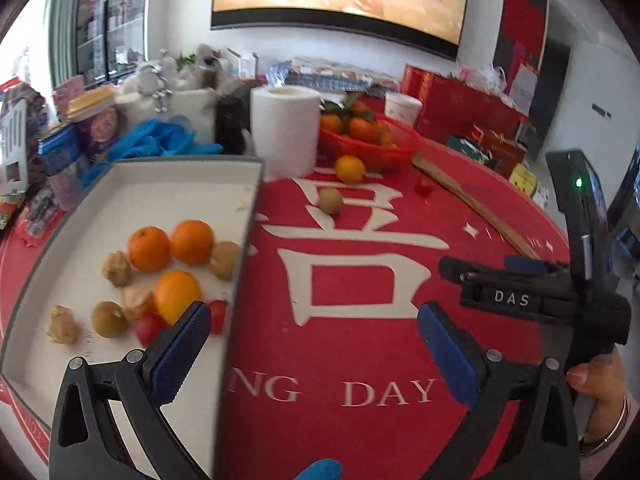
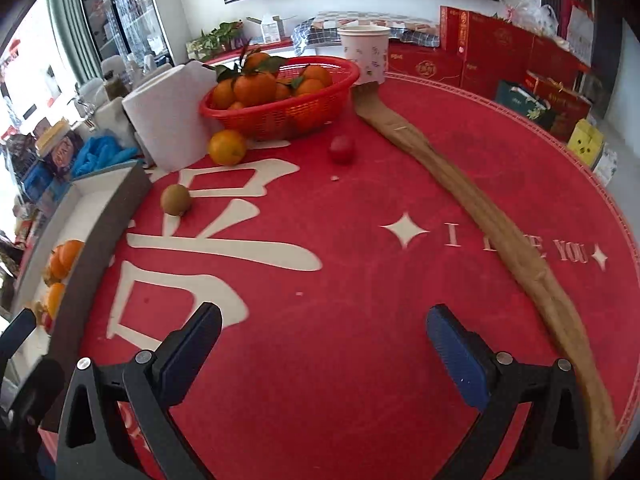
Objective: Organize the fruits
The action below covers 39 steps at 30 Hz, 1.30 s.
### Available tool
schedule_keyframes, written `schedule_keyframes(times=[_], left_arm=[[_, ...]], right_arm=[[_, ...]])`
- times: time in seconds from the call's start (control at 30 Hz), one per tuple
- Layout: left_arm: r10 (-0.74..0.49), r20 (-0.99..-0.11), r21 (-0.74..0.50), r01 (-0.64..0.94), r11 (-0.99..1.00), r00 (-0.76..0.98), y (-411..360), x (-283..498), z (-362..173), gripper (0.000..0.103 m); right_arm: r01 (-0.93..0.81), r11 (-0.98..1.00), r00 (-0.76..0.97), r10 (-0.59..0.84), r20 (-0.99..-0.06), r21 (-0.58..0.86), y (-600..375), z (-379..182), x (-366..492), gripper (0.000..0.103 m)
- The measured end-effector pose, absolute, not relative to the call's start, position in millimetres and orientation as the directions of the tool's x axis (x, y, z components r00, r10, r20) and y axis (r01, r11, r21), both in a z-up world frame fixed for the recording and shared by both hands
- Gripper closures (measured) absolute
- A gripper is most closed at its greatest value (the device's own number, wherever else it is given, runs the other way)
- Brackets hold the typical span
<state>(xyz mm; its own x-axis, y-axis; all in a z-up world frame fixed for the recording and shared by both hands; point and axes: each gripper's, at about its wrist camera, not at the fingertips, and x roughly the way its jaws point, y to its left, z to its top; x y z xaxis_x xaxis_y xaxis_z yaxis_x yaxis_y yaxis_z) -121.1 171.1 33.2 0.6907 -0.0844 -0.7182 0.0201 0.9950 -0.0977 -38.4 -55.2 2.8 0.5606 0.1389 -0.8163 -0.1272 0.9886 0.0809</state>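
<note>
A grey-walled white tray [image 1: 188,184] lies on the left of the red tablecloth and holds several oranges [image 1: 150,249], brownish fruits [image 1: 109,319] and small red fruits [image 1: 149,327]. Loose on the cloth are an orange [image 2: 227,147], a kiwi [image 2: 176,199] and a small red fruit [image 2: 341,149]; they also show in the left wrist view: orange [image 1: 349,168], kiwi [image 1: 330,201], red fruit [image 1: 424,188]. My left gripper [image 1: 314,344] is open and empty at the tray's right wall. My right gripper [image 2: 324,344] is open and empty above bare cloth; it shows in the left wrist view [image 1: 520,300].
A red basket [image 2: 280,116] of oranges stands behind the loose fruit, with a paper towel roll [image 2: 168,120], a paper cup [image 2: 366,54] and a long wooden strip [image 2: 480,216] curving along the right. Red gift boxes [image 2: 500,60] and clutter ring the table's far side.
</note>
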Motion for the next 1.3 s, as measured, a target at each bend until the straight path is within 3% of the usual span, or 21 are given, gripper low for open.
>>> schedule_keyframes(times=[0.1,0.23,0.37,0.43,1.3], left_arm=[[0.017,-0.719,0.041,0.017,0.999,0.695,139,-110,29,0.000],[-0.015,-0.769,-0.001,0.022,1.000,0.639,129,-88,18,0.000],[0.050,-0.769,0.049,-0.019,0.999,0.637,130,-76,9,0.000],[0.015,-0.806,-0.004,-0.030,1.000,0.592,139,-70,3,0.000],[0.040,-0.808,0.021,-0.038,0.999,0.588,140,-69,2,0.000]], right_arm=[[-0.139,0.990,0.569,0.091,-0.817,0.013,-61,-1,-42,0.000],[-0.124,0.992,0.562,0.071,-0.824,0.001,-71,-4,-41,0.000],[-0.091,0.996,0.557,0.050,-0.829,0.000,-81,-5,-35,0.000],[-0.090,0.996,0.563,0.048,-0.825,-0.004,-82,-5,-36,0.000],[-0.082,0.997,0.568,0.043,-0.822,-0.004,-82,-5,-35,0.000]])
